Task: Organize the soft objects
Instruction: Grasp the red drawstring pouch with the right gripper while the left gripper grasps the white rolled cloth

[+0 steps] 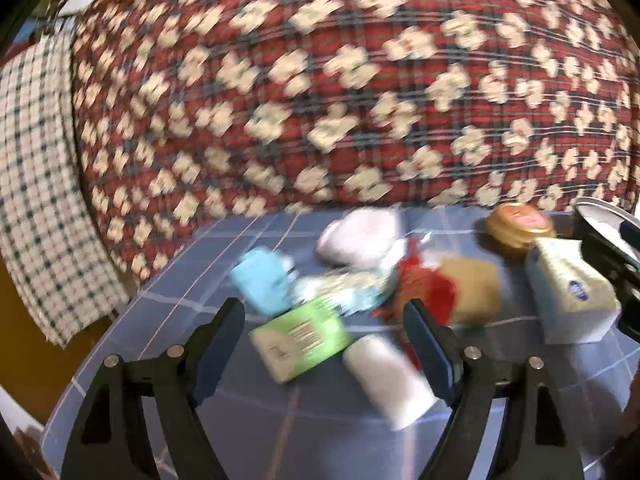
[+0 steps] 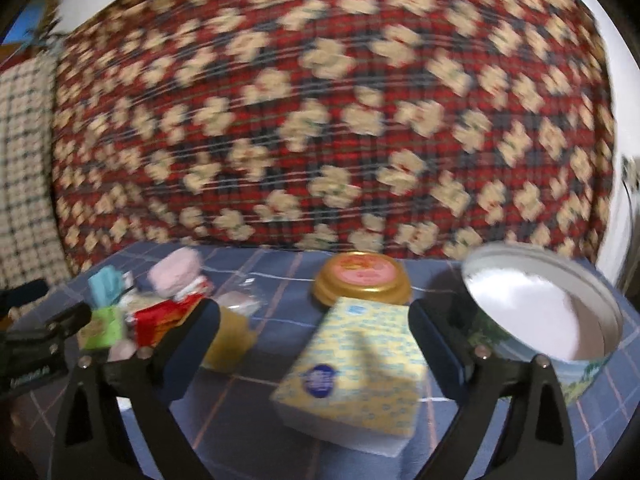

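Hovering over scattered soft packs

Blurring defeats all print. Left gripper (image 1: 324, 320) fingers spread, grasping nothing, green pack (image 1: 300, 338) between them on the surface (image 1: 240, 400). Right gripper (image 2: 316, 328) fingers released around yellow tissue pack (image 2: 352, 368); blue round emblem, wording unreadable.

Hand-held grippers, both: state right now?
Left hand-held gripper: open, holding nothing.
Right hand-held gripper: open, holding nothing; yellow tissue pack lies ahead.

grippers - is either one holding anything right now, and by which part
Nothing is held. The left gripper stands open over the green packet, the right gripper open around the yellow tissue pack, pads not pressing.
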### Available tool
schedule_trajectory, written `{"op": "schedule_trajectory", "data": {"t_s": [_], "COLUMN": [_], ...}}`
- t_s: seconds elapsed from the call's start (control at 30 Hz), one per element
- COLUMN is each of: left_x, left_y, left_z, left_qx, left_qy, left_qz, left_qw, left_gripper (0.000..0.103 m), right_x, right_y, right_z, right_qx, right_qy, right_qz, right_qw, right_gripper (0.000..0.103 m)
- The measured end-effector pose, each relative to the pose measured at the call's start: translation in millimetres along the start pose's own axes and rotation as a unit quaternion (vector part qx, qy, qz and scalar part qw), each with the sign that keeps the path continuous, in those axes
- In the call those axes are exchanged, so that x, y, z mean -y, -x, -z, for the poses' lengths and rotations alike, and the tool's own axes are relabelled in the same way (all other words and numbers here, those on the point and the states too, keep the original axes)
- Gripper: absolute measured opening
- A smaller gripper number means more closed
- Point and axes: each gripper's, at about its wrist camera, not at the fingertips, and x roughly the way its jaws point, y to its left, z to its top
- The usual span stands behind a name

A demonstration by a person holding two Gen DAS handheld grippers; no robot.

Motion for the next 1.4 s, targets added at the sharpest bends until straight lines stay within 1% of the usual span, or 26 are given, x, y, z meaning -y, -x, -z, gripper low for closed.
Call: {"op": "schedule_trajectory", "data": {"t_s": [0.07,0.1,0.2,0.23,0.3,0.37,0.4,0.47,0.53,0.6,0.67,0.7,0.73,0.8,0.83,0.87,0.9,0.97,1.03,1.1,1.17,1.23,1.3,1.4], "left_x": [-20,-28,-50,-59,-73,-86,-89,-94,-95,-95,-96,-97,-98,-100,-100,-100,-99,-95,-90,-82,-74,-59,-44,-16], "left_y": [-6,-8,-12,-15,-18,-18,-19,-20,-18,-18,-19,-20,-21,-23,-24,-24,-24,-25,-27,-28,-28,-28,-29,-33], "left_z": [5,8,13,14,15,17,18,19,20,21,23,24,24,24,24,24,24,24,24,23,22,19,16,15], "left_qx": [-0.021,-0.027,-0.044,-0.054,-0.065,-0.072,-0.075,-0.078,-0.08,-0.085,-0.088,-0.089,-0.091,-0.094,-0.096,-0.097,-0.099,-0.105,-0.108,-0.111,-0.118,-0.125,-0.127,-0.139], "left_qy": [0.007,0.009,0.018,0.023,0.036,0.051,0.056,0.061,0.062,0.063,0.065,0.066,0.065,0.063,0.061,0.061,0.061,0.059,0.056,0.054,0.06,0.064,0.057,0.043], "left_qz": [-0.018,-0.027,-0.049,-0.056,-0.062,-0.064,-0.067,-0.073,-0.076,-0.073,-0.076,-0.079,-0.078,-0.072,-0.068,-0.064,-0.059,-0.042,-0.037,-0.027,-0.002,0.035,0.047,0.065], "left_qw": [0.9996,0.9992,0.9977,0.9967,0.9953,0.9941,0.9934,0.9923,0.992,0.9917,0.991,0.9907,0.9906,0.991,0.9912,0.9913,0.9914,0.9918,0.9918,0.992,0.9912,0.9895,0.9892,0.9873], "left_gripper": [0.083,0.083,0.083,0.083,0.083,0.083,0.083,0.083,0.083,0.083,0.083,0.083,0.083,0.083,0.083,0.083,0.083,0.083,0.083,0.083,0.083,0.083,0.083,0.083], "right_x": [-15,-24,-42,-47,-56,-61,-64,-74,-89,-103,-112,-118,-122,-128,-130,-130,-129,-126,-121,-112,-100,-88,-78,-63], "right_y": [0,-1,-12,-15,-24,-29,-33,-40,-50,-64,-78,-87,-94,-106,-114,-117,-120,-117,-106,-90,-71,-52,-38,-22], "right_z": [0,-1,-2,-2,-3,-3,-5,-8,-11,-11,-11,-8,-5,1,5,8,11,13,8,-1,-10,-19,-22,-21], "right_qx": [-0.005,-0.014,-0.05,-0.063,-0.092,-0.108,-0.114,-0.12,-0.128,-0.141,-0.161,-0.176,-0.188,-0.211,-0.227,-0.232,-0.235,-0.225,-0.203,-0.173,-0.135,-0.094,-0.064,-0.031], "right_qy": [0.021,0.028,0.032,0.033,0.019,0.001,-0.009,-0.02,-0.013,-0.011,-0.012,-0.009,-0.006,-0.003,-0.004,-0.006,-0.007,-0.004,-0.003,-0.016,-0.025,-0.014,-0.001,0.018], "right_qz": [-0.01,-0.023,-0.052,-0.062,-0.092,-0.11,-0.117,-0.135,-0.149,-0.156,-0.167,-0.172,-0.171,-0.16,-0.16,-0.161,-0.165,-0.182,-0.203,-0.228,-0.243,-0.234,-0.218,-0.185], "right_qw": [1.0,0.999,0.997,0.996,0.991,0.988,0.986,0.983,0.98,0.978,0.973,0.969,0.967,0.964,0.961,0.959,0.958,0.957,0.958,0.958,0.96,0.968,0.974,0.982], "right_gripper": [0.095,0.094,0.089,0.087,0.084,0.083,0.081,0.072,0.063,0.06,0.049,0.04,0.035,0.032,0.029,0.026,0.016,0.013,0.012,0.011,0.011,0.011,0.011,0.012]}}
